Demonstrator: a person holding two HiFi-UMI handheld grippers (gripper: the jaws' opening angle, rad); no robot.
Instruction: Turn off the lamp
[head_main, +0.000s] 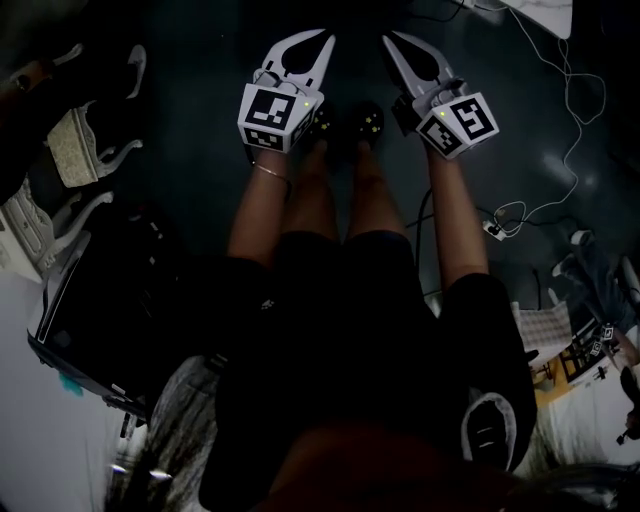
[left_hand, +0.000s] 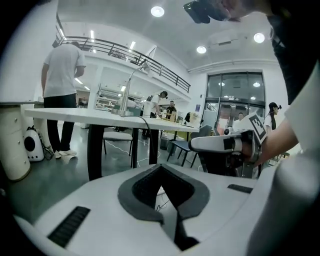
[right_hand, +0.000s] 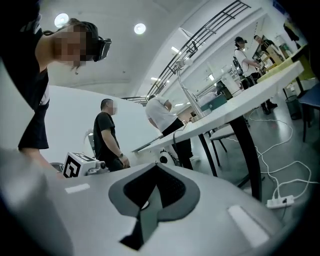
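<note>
Head view: we look steeply down at our own legs (head_main: 340, 200) over a dark floor (head_main: 190, 150). The left gripper (head_main: 322, 42) and right gripper (head_main: 392, 42) are held out in front, side by side, near each other, and both pairs of jaws are together with nothing in them. A white cable (head_main: 565, 150) trails on the floor at right. There is no lamp in this view.

Left gripper view: the jaws meet and the gap is empty. The lamp (left_hand: 125, 94) stands on a white bench (left_hand: 75, 114) well apart from us, a thin arm bent over at the top. We cannot tell if it is lit. The right gripper shows at right, clear of the bench.

Right gripper view: these jaws are closed too, holding nothing. It is the same lamp (right_hand: 189, 95) on the same bench (right_hand: 235, 102), again far off, with people standing behind it.

Progress, as we judge it: neither gripper is at the lamp or any switch, and the lamp's state is unreadable, so the switching is not in hand now. If it is not off, everything is left: close in, find the switch, press.
</note>
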